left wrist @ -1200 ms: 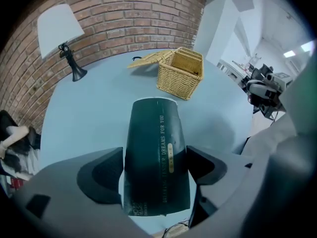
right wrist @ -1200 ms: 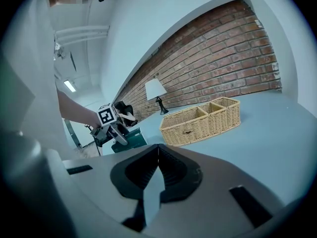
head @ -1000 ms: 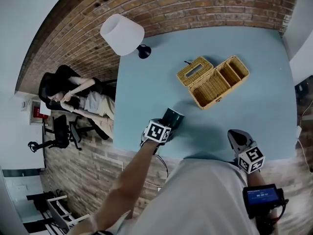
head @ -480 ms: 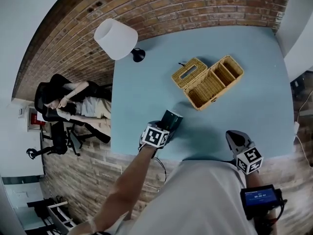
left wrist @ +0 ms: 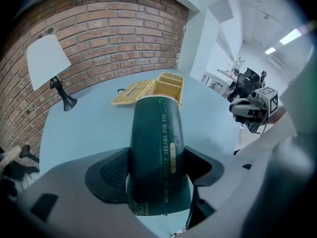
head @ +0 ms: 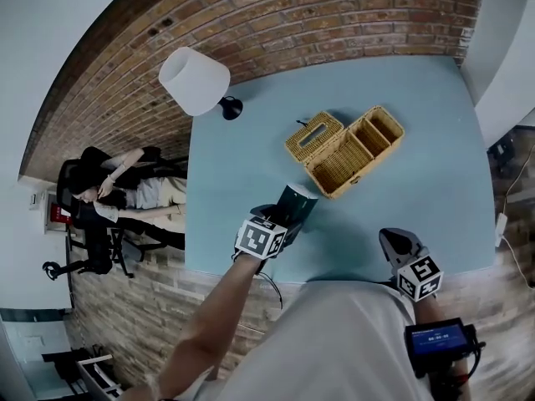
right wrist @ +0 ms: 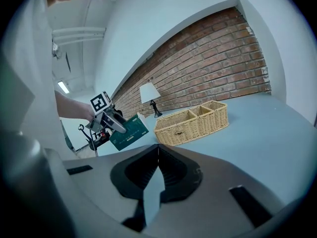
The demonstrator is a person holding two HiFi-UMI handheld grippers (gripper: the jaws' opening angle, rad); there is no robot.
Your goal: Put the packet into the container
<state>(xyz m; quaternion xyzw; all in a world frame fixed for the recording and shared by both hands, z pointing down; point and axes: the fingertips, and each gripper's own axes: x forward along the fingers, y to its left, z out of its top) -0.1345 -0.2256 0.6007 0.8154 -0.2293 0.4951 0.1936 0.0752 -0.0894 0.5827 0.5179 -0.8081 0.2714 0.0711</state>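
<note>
Currently your left gripper (head: 284,214) reaches forward above the worktop (head: 418,199), its fingers clamped on the green packet (head: 295,200), near the wicker container (head: 372,164). Your right gripper (head: 394,241) hangs by your body, fingers together.

packet (left wrist: 157,133): dark green, glossy, gold print run along one seam; clamped at its near end between the pads of the left tool (left wrist: 157,170); held off the bench (head: 418,190), far end aimed at container | container (head: 344,151): woven wicker basket, one large and two small compartments, slotted lid laid open alongside; set on bench, apart from packet
</note>
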